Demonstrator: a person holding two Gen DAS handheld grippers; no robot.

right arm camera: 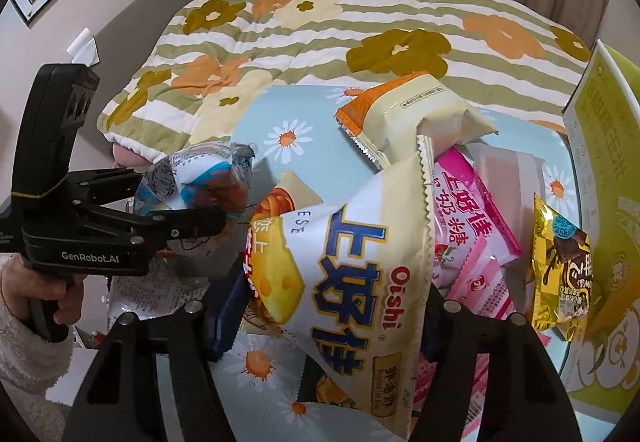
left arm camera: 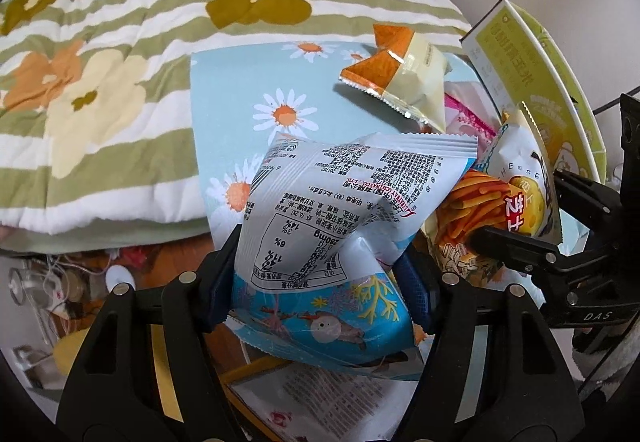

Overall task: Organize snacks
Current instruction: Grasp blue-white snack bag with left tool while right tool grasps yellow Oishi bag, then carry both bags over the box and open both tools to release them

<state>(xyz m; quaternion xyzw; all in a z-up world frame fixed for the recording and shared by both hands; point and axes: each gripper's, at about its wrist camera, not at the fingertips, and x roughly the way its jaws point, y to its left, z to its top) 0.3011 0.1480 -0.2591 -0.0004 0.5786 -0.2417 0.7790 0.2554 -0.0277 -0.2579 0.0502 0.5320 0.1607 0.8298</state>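
Two grippers are each pinching a packet, likely to sort the pile: the left gripper (left arm camera: 320,278) is clamping a blue bag (left arm camera: 320,238) clear of the daisy tray (left arm camera: 224,97), and the right gripper (right arm camera: 332,306) is squeezing the cheese bag (right arm camera: 352,282) above the heap.

At lower left of the right wrist view we see our left gripper (right arm camera: 236,197): matte black, silver screws, white "GenRobot.AI" lettering, a fuzzy pale sleeve (right arm camera: 28,354) behind. Our right gripper (left arm camera: 476,238), at right of the left wrist view, reads "DAS".
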